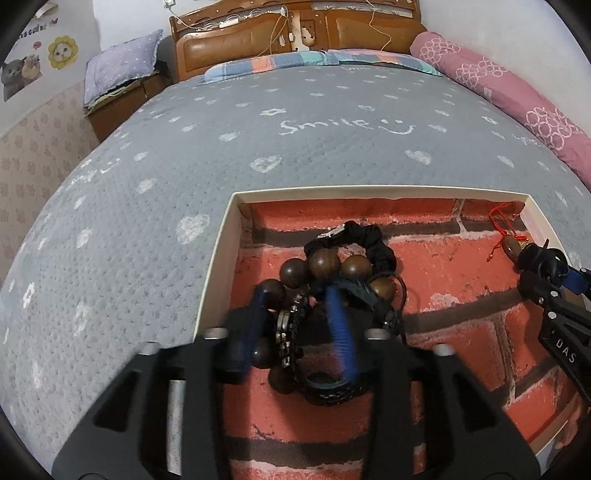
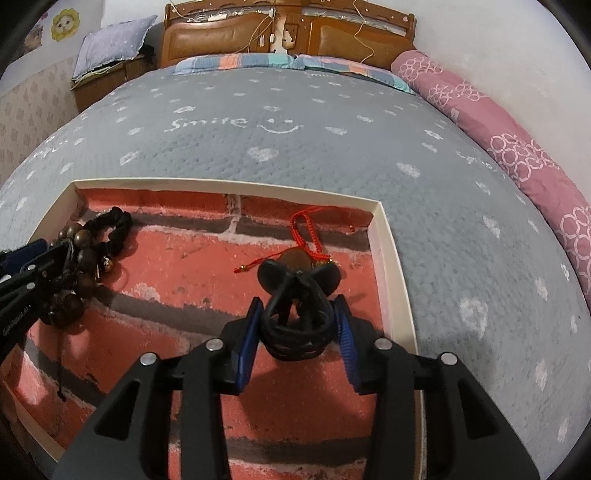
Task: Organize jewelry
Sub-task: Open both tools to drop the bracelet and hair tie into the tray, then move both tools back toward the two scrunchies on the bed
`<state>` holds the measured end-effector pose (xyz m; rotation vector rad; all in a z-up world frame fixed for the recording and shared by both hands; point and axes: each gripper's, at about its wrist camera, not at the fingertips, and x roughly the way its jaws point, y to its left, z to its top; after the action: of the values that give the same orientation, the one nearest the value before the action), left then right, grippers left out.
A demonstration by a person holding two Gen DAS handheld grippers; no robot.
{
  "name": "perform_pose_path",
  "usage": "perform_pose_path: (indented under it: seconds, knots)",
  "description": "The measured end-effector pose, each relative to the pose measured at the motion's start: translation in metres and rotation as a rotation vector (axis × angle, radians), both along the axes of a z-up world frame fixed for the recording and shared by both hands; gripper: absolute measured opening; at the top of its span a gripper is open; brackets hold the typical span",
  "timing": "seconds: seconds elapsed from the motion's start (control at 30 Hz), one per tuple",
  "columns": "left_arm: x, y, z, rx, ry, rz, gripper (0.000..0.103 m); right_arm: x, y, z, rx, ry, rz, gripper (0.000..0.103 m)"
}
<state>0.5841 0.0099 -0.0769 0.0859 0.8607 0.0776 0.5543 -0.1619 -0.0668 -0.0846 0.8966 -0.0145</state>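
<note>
A shallow white box (image 1: 218, 254) lined with a red brick print lies on the bed. My left gripper (image 1: 299, 317) sits over a pile at its left: a brown wooden bead bracelet (image 1: 325, 264), a black scrunchie (image 1: 373, 240) and a dark chain (image 1: 291, 328); its blue fingers (image 1: 341, 325) straddle the chain and beads. My right gripper (image 2: 299, 317) holds a black corded ornament (image 2: 295, 295) between its blue pads (image 2: 249, 343), low over the box floor at the right. A red string charm (image 2: 306, 236) lies just beyond it. The right gripper also shows in the left wrist view (image 1: 543, 266).
The box (image 2: 391, 258) rests on a grey bedspread (image 1: 295, 125) printed with hearts and "Smile". A pink rolled quilt (image 2: 498, 125) lies along the right edge. A wooden headboard (image 1: 295, 33) and a bedside cabinet with a purple pillow (image 1: 118, 70) stand at the back.
</note>
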Motion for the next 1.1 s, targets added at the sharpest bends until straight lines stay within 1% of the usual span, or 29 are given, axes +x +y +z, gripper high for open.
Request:
perform_pose_path:
  seconds: [0.03, 0.07, 0.1, 0.13, 0.23, 0.27, 0.3, 0.33, 0.37, 0.4, 0.43, 0.5, 0.57, 0.6, 0.7, 0.8, 0.93, 1.1]
  knots:
    - [-0.002, 0.0, 0.003, 0.003, -0.013, 0.006, 0.058, 0.0, 0.0, 0.0, 0.004, 0.002, 0.002, 0.047]
    - [-0.004, 0.001, 0.006, 0.001, -0.022, 0.008, 0.06, 0.0, 0.0, 0.0, 0.015, 0.005, 0.012, 0.051]
    - [-0.006, 0.002, 0.008, -0.004, -0.026, 0.008, 0.06, -0.001, 0.0, 0.0, 0.024, 0.008, 0.025, 0.06]
    - [-0.008, 0.003, 0.012, -0.012, -0.027, 0.007, 0.06, -0.002, -0.001, 0.0, 0.039, 0.011, 0.041, 0.064]
    - [-0.017, 0.007, 0.031, -0.013, -0.05, 0.005, 0.062, -0.007, -0.008, 0.003, 0.101, -0.002, 0.04, 0.07]
    - [-0.021, 0.009, 0.038, -0.013, -0.061, 0.007, 0.068, -0.011, -0.012, 0.007, 0.133, -0.014, 0.035, 0.071]
    - [-0.028, 0.013, 0.049, -0.014, -0.08, 0.014, 0.077, -0.013, -0.015, 0.011, 0.156, -0.025, 0.034, 0.074]
    - [-0.032, 0.016, 0.056, -0.017, -0.095, 0.019, 0.082, -0.019, -0.02, 0.018, 0.184, -0.05, 0.035, 0.079]
    - [-0.041, 0.022, 0.067, -0.024, -0.118, 0.024, 0.088, -0.025, -0.022, 0.026, 0.195, -0.076, 0.037, 0.081]
    - [-0.048, 0.027, 0.075, -0.028, -0.131, 0.024, 0.091, -0.029, -0.024, 0.031, 0.197, -0.096, 0.041, 0.085]
    - [-0.055, 0.031, 0.081, -0.032, -0.137, 0.022, 0.092, -0.036, -0.025, 0.041, 0.196, -0.121, 0.051, 0.087]
    - [-0.074, 0.04, 0.093, -0.031, -0.148, 0.018, 0.095, -0.049, -0.028, 0.056, 0.192, -0.15, 0.065, 0.089]
    - [-0.093, 0.047, 0.1, -0.009, -0.172, 0.019, 0.098, -0.064, -0.03, 0.069, 0.189, -0.175, 0.071, 0.092]
    - [-0.107, 0.051, 0.103, 0.002, -0.184, 0.018, 0.098, -0.073, -0.031, 0.074, 0.188, -0.184, 0.074, 0.095]
    - [-0.14, 0.061, 0.105, 0.016, -0.198, 0.009, 0.098, -0.1, -0.034, 0.083, 0.196, -0.201, 0.08, 0.096]
    - [-0.172, 0.068, 0.105, 0.035, -0.213, 0.012, 0.098, -0.125, -0.037, 0.084, 0.184, -0.202, 0.075, 0.097]
    - [-0.21, 0.071, 0.101, 0.016, -0.215, -0.002, 0.098, -0.161, -0.036, 0.082, 0.183, -0.21, 0.074, 0.099]
    - [-0.247, 0.07, 0.086, 0.023, -0.207, -0.001, 0.098, -0.197, -0.032, 0.071, 0.165, -0.196, 0.074, 0.099]
